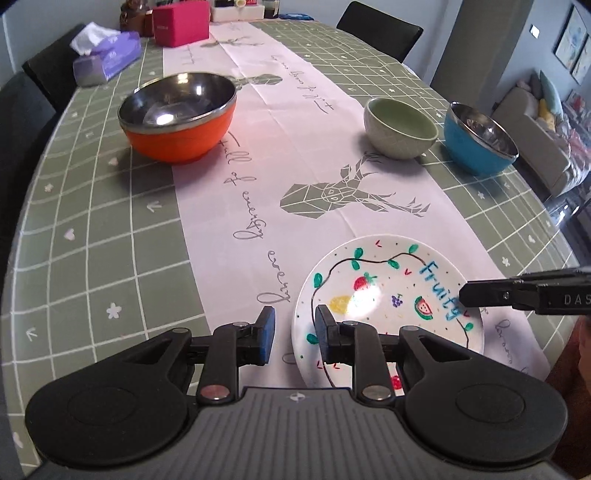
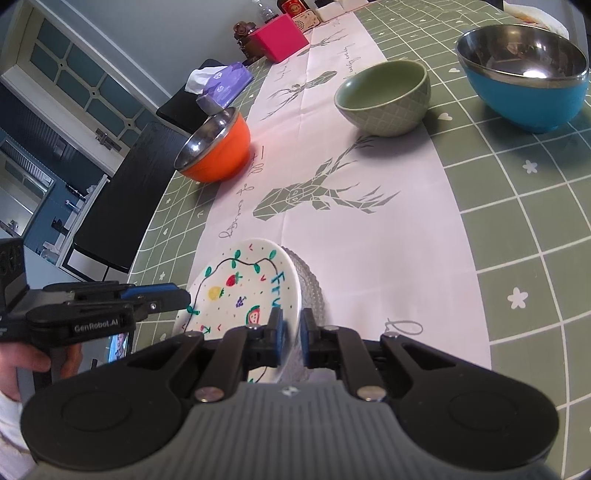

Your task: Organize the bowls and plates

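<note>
A white plate painted with fruit and "Fruity" [image 1: 388, 295] lies near the table's front edge, on top of a clear beaded glass plate [image 2: 312, 291]. My right gripper [image 2: 291, 332] is shut on the white plate's [image 2: 251, 291] right rim; it also shows in the left wrist view [image 1: 466, 293]. My left gripper [image 1: 294, 332] is open, its right finger [image 1: 325, 328] over the plate's left rim; it also shows in the right wrist view [image 2: 183, 295]. An orange bowl [image 1: 179, 116], a green bowl [image 1: 400, 127] and a blue bowl [image 1: 478, 138] stand farther back.
A purple tissue box [image 1: 107, 57] and a pink box [image 1: 181, 22] stand at the far end of the table [image 1: 92, 221]. Dark chairs [image 1: 380, 27] stand around it. In the right wrist view the table's left edge [image 2: 155, 218] falls away to a dark bench [image 2: 122, 199].
</note>
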Tool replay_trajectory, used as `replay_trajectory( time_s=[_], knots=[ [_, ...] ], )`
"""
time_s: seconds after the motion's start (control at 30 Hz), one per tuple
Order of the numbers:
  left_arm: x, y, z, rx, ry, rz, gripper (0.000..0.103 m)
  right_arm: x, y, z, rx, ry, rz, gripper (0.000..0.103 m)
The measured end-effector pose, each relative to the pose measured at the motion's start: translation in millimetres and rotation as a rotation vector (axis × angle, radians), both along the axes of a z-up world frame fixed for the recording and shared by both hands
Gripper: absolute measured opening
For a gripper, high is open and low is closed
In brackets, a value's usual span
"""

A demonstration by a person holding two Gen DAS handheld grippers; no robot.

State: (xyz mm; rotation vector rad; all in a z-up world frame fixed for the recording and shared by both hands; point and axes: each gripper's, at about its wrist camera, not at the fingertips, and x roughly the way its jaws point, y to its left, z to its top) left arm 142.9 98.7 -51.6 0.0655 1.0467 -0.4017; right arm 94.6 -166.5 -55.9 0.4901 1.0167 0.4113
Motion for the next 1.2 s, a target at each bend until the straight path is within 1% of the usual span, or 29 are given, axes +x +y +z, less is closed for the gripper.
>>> replay_trajectory(
  time_s=[0.1,0.13,0.2,0.27,0.3,0.33,0.4,0.47,0.7,0.73,0.77,0.8,1.07,1.1,1.2],
  knots=[
    [1,4,-3,-0.034,0.029,0.003,0.028,-2,-3,4,-0.007,-0.021,-0.01,0.014],
    [1,5,-4,-0.037,0.033,0.002,0.03,-2,-5,6,-0.004,-0.028,-0.015,0.015],
    [1,6,-6,-0.046,0.049,0.012,0.036,-1,-7,8,0.003,-0.033,-0.02,0.016],
    [3,9,-7,-0.068,0.072,0.022,0.037,-1,-8,7,-0.002,-0.025,-0.023,0.02],
    [3,10,-8,-0.083,0.083,0.024,0.038,-1,-8,6,-0.007,-0.015,-0.024,0.029],
    [3,11,-9,-0.095,0.096,0.029,0.038,-1,-8,3,-0.01,-0.004,-0.023,0.033],
    [3,12,-11,-0.101,0.112,0.038,0.038,-1,-8,-2,0.001,0.026,-0.017,0.033],
    [1,11,-12,-0.098,0.11,0.043,0.038,0,-7,-6,0.024,0.055,-0.011,0.033],
    [1,13,-14,-0.123,0.125,0.062,0.038,-3,0,-11,0.013,0.077,0.018,0.032],
    [1,12,-14,-0.127,0.125,0.062,0.036,-3,0,-12,0.014,0.078,0.019,0.031],
    [1,11,-14,-0.135,0.126,0.056,0.03,-3,1,-11,0.011,0.076,0.019,0.03],
    [1,10,-13,-0.136,0.124,0.055,0.028,-3,2,-11,0.003,0.073,0.021,0.03],
    [-4,-2,-11,-0.077,0.069,0.071,0.028,-4,6,-10,-0.03,0.06,0.034,0.028],
    [-4,-4,-11,-0.067,0.06,0.07,0.028,-4,7,-10,-0.041,0.056,0.036,0.026],
    [-5,-7,-10,-0.05,0.048,0.07,0.028,-4,6,-10,-0.034,0.06,0.034,0.024]
  ],
)
